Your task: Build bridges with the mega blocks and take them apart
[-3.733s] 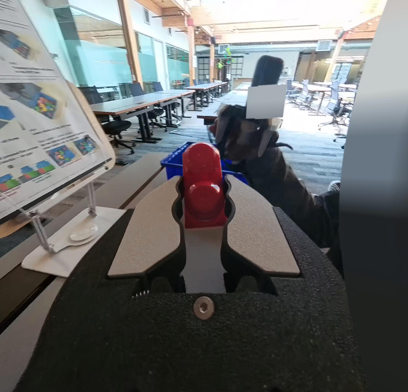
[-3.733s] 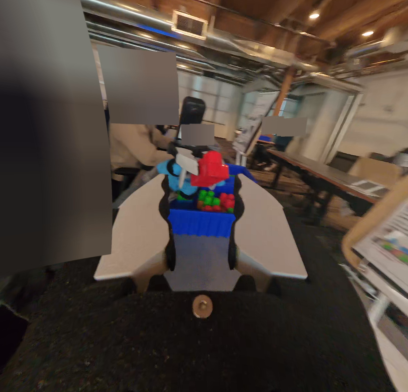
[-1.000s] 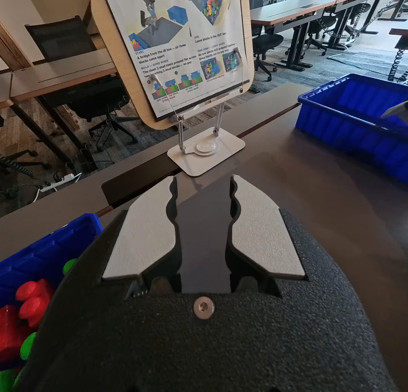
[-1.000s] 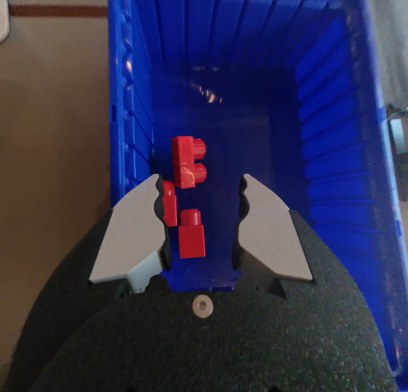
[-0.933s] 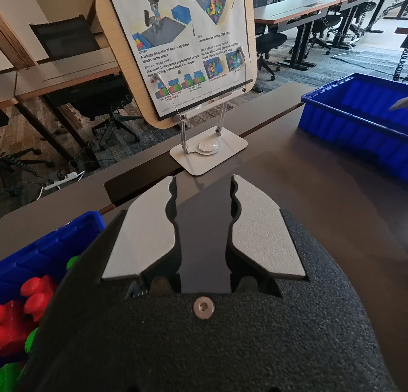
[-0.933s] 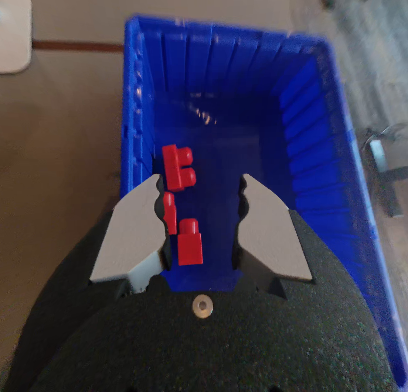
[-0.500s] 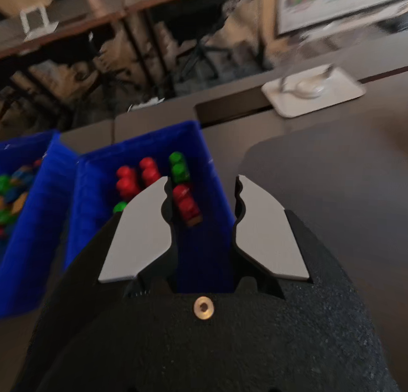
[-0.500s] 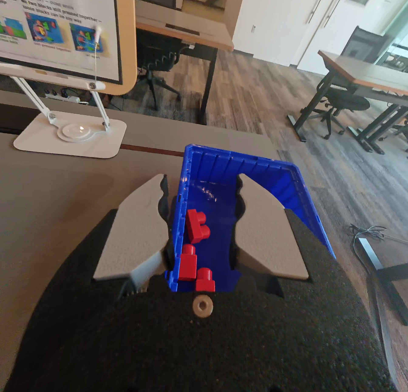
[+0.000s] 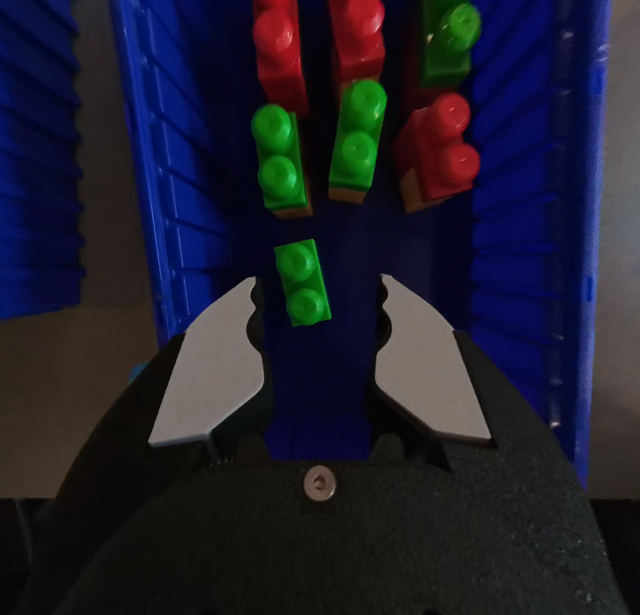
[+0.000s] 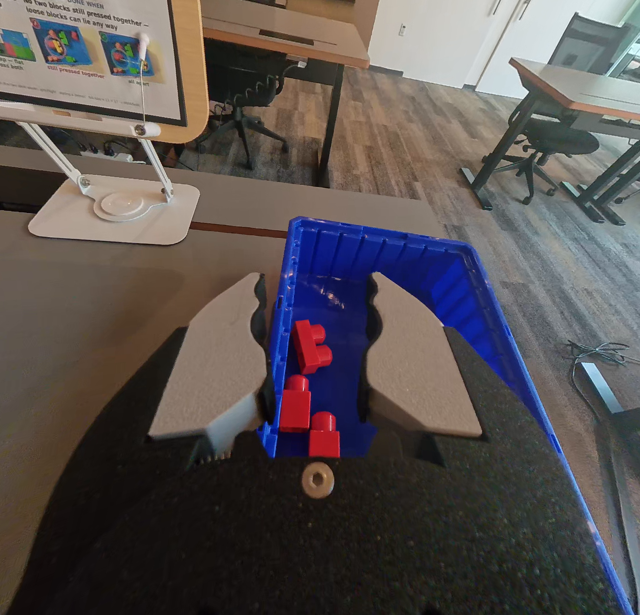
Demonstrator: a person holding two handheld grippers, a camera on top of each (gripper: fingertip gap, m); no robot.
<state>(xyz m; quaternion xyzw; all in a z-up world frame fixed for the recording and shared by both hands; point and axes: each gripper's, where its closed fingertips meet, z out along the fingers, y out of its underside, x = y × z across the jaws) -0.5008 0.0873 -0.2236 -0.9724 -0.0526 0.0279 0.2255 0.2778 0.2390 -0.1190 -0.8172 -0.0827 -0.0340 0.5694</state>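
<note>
In the left wrist view my left gripper [image 9: 318, 280] is open and empty, pointing down into a blue bin [image 9: 530, 217]. The bin holds several red and green block assemblies in rows. A green two-stud block [image 9: 303, 281] lies nearest, just ahead of the fingertips and slightly left of centre. In the right wrist view my right gripper [image 10: 315, 278] is open and empty above the near left corner of another blue bin [image 10: 450, 276]. That bin holds a red two-stud block [image 10: 311, 345] and two red single-stud blocks [image 10: 295, 408] on its floor.
A second blue bin [image 9: 38, 148] stands to the left of the left-hand bin. An instruction board on a white stand [image 10: 114, 210] is at the back of the grey table [image 10: 86, 304]. Office desks and chairs stand on the floor beyond. Across from one pair of fingers to the other is roughly 80 cm.
My left gripper swung from the table's middle to the left and tipped down over the bin of blocks. My right gripper rose and tilted up from inside its bin, with three red blocks lying there.
</note>
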